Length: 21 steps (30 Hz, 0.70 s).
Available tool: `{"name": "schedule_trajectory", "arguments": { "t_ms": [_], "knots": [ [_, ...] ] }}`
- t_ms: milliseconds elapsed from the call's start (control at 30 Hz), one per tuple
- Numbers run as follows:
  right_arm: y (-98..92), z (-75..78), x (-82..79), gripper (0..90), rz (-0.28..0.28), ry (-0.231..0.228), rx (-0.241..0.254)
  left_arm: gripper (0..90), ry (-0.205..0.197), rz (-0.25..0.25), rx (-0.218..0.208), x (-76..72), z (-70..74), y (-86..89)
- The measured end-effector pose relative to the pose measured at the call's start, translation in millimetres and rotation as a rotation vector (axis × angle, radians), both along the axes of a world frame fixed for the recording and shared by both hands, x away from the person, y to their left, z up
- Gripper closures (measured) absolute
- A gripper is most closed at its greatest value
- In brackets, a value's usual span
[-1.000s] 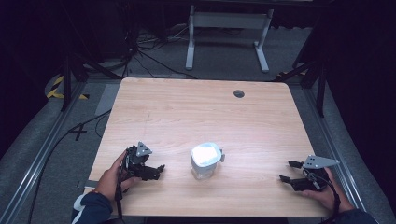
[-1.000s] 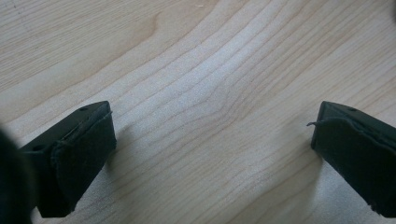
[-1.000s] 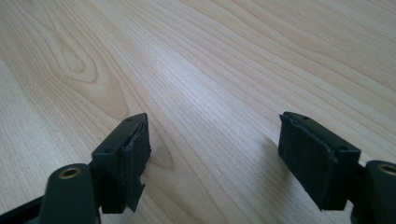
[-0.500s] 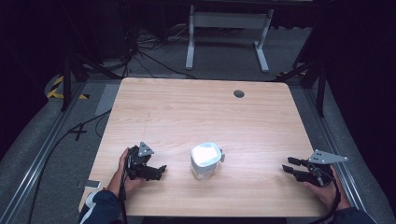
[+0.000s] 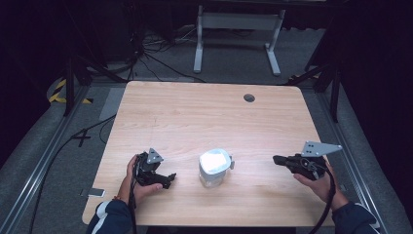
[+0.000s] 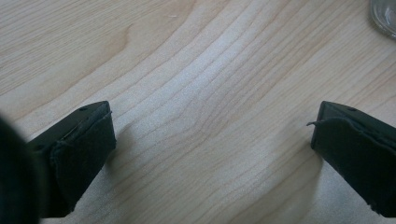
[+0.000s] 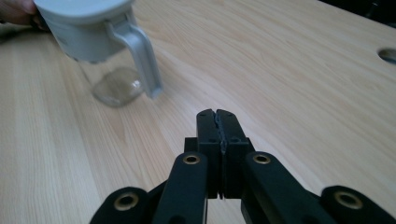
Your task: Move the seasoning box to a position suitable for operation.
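Note:
A clear glass jug (image 5: 214, 168) with a pale grey lid and a side handle stands near the table's front, between my two grippers. In the right gripper view the jug (image 7: 95, 32) is at the upper left, its handle (image 7: 140, 53) turned toward me. My right gripper (image 7: 218, 115) points at it with jaws pressed together and empty; from above, the right gripper (image 5: 276, 159) sits a short way right of the jug. My left gripper (image 5: 168, 179) rests left of the jug. Seen from its own camera, the left gripper (image 6: 215, 122) is wide open over bare wood, with the jug's glass edge (image 6: 385, 17) at the top right corner.
The wooden table (image 5: 204, 117) has a small round cable hole (image 5: 249, 97) near its far edge. Cables and a white metal stand (image 5: 236, 34) lie on the dark floor beyond. A small flat object (image 5: 92, 192) lies on the floor by the table's front left corner.
My right gripper has moved away from the front edge and leftward toward the jug, still shut. The left gripper has barely shifted.

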State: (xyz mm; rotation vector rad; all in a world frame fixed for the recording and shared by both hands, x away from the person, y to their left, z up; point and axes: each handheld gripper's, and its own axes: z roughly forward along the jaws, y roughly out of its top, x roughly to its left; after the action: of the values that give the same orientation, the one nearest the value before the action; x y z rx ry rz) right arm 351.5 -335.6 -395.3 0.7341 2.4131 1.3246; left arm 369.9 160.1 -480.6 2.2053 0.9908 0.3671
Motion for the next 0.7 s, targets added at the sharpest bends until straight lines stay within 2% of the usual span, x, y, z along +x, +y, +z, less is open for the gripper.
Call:
{"name": "schedule_trajectory", "arguments": {
  "t_ms": [100, 200, 400, 500, 567, 633, 700],
  "knots": [
    [25.3, 10.7, 11.4, 90.0, 0.062, -0.019, 0.022, 0.2, 0.000, -0.002, 0.000, 0.1, 0.0, -0.3],
    [57.8, 20.8, 19.5, 90.0, 0.135, -0.052, 0.020, 0.2, 0.000, -0.002, 0.001, 0.2, 0.0, -0.4],
    [106.1, 30.9, 25.3, 90.0, 0.232, -0.079, 0.014, 0.5, 0.000, 0.000, 0.001, -0.2, 0.1, -0.6],
    [120.2, 32.1, 29.9, 90.0, 0.262, -0.078, 0.018, 0.4, -0.001, 0.000, 0.001, 0.0, 0.1, -0.7],
    [128.3, 30.5, 32.1, 90.0, 0.277, -0.060, 0.019, 0.3, 0.000, 0.002, -0.002, 0.3, 0.0, -1.1],
    [134.0, 28.5, 32.8, 90.0, 0.285, -0.061, -0.010, 0.1, 0.000, 0.002, -0.004, 0.5, -0.1, -1.4],
    [135.6, 27.5, 33.7, 90.0, 0.291, -0.052, -0.011, 0.2, -0.001, 0.007, -0.004, -0.1, -0.1, -1.6]
  ]
}}
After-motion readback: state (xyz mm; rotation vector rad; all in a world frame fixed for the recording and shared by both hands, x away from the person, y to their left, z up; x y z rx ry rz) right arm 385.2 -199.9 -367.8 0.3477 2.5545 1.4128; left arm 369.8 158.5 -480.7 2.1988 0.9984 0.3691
